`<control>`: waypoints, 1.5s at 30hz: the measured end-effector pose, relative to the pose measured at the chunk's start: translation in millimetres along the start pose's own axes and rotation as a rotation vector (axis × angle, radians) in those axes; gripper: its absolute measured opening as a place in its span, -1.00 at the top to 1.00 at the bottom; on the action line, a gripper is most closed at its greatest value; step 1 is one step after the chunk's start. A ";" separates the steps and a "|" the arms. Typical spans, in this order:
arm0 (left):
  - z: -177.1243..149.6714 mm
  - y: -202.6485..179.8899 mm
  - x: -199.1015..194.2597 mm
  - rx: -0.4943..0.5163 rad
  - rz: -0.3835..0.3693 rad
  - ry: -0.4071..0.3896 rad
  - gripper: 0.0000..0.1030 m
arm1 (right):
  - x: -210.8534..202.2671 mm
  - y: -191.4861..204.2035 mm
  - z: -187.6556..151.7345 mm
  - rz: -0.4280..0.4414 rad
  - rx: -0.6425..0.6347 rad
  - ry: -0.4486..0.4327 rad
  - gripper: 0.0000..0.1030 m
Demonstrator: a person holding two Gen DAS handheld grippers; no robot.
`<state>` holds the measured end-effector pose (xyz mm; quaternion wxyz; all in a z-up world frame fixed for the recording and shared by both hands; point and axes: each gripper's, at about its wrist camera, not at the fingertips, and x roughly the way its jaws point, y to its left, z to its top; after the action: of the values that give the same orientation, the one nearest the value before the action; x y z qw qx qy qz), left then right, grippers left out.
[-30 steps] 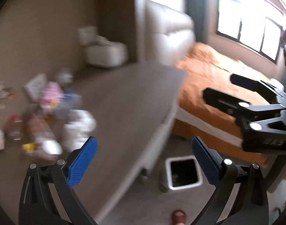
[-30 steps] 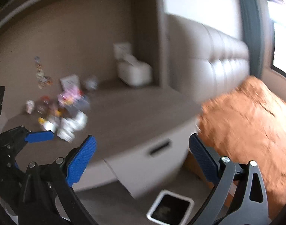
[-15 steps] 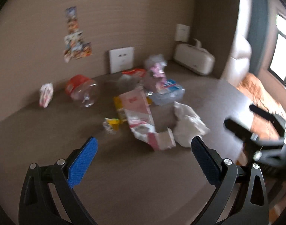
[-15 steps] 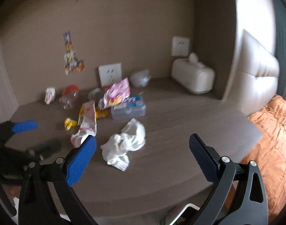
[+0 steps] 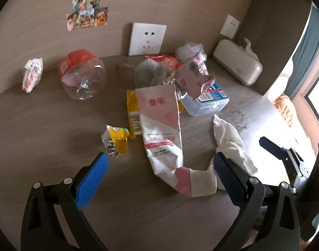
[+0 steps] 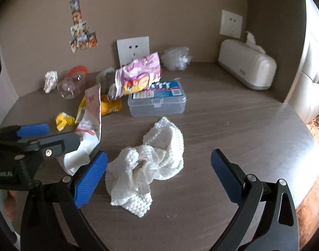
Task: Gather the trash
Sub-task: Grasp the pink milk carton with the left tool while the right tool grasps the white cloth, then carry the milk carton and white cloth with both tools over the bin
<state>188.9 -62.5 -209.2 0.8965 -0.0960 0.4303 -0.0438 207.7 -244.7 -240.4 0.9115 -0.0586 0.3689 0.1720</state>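
Trash lies scattered on a brown table [image 5: 44,125]. A long pink-and-white wrapper [image 5: 161,125] lies in the middle, with a small yellow wrapper [image 5: 117,138] to its left and a crumpled white tissue [image 6: 151,163] to its right. My left gripper [image 5: 159,171] is open and empty, just short of the pink-and-white wrapper's near end. My right gripper [image 6: 159,167] is open and empty, with the white tissue between its fingers' line. Further back are a clear jar with an orange lid [image 5: 82,75], a pink snack bag [image 6: 138,77] and a clear plastic box [image 6: 157,100].
A white tissue dispenser [image 6: 247,64] stands at the back right by the wall. Wall sockets [image 5: 146,38] and stickers [image 5: 86,10] are on the wall behind. A small wrapped packet [image 5: 31,74] lies far left. The table edge drops to an orange bedspread [image 6: 314,167] on the right.
Both grippers swung from facing the bed and floor bin to facing the table, and moved closer to the trash. Both stayed open.
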 end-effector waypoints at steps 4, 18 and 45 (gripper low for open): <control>-0.6 -2.8 14.4 -0.004 -0.006 0.051 -0.72 | 8.6 3.3 -5.3 0.040 -0.016 0.028 -0.49; -2.2 -22.7 23.1 0.133 0.116 0.000 0.26 | -4.2 4.2 -9.7 0.103 -0.032 0.029 0.54; -3.1 -119.3 -132.5 0.377 -0.173 -0.225 0.28 | -198.3 -67.7 -5.2 -0.041 0.136 -0.289 0.56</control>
<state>104.1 -158.2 -84.9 0.9337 0.0322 0.3022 -0.1892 95.9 -362.8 -108.1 0.9603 0.0210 0.2433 0.1347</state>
